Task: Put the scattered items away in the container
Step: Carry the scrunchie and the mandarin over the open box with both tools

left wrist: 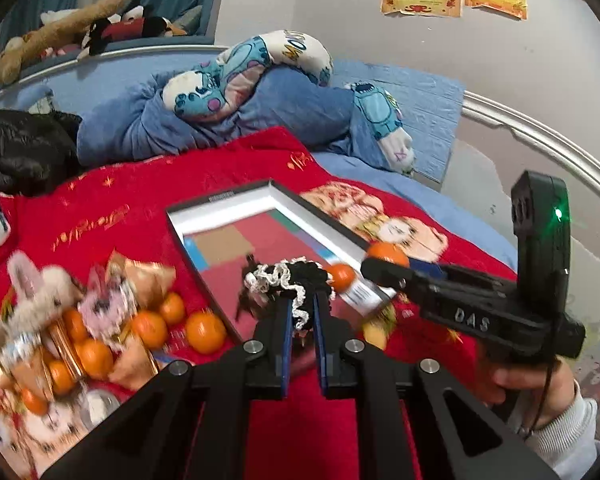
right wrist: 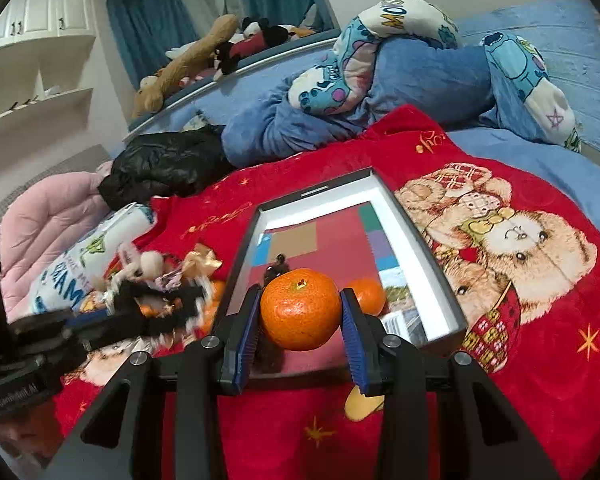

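In the left wrist view my left gripper [left wrist: 302, 302] is shut on a black and white lace scrunchie [left wrist: 288, 276], held over the near end of the open box [left wrist: 224, 210]. The box has white walls and a coloured floor. One tangerine [left wrist: 342, 276] lies inside it. From the right my right gripper [left wrist: 374, 266] reaches in with a tangerine [left wrist: 388, 254]. In the right wrist view that gripper [right wrist: 300, 294] is shut on the tangerine [right wrist: 300, 312] above the box's [right wrist: 416, 236] near end. A second tangerine [right wrist: 366, 294] and a small dark item [right wrist: 278, 266] lie inside.
Left of the box lies a pile of tangerines [left wrist: 206, 332], plush bunnies [left wrist: 40, 292] and gold-wrapped items [left wrist: 148, 276] on the red blanket [left wrist: 140, 184]. Blue bedding [left wrist: 260, 116] and a black jacket [left wrist: 24, 148] lie behind. A hand [left wrist: 540, 388] holds the right gripper.
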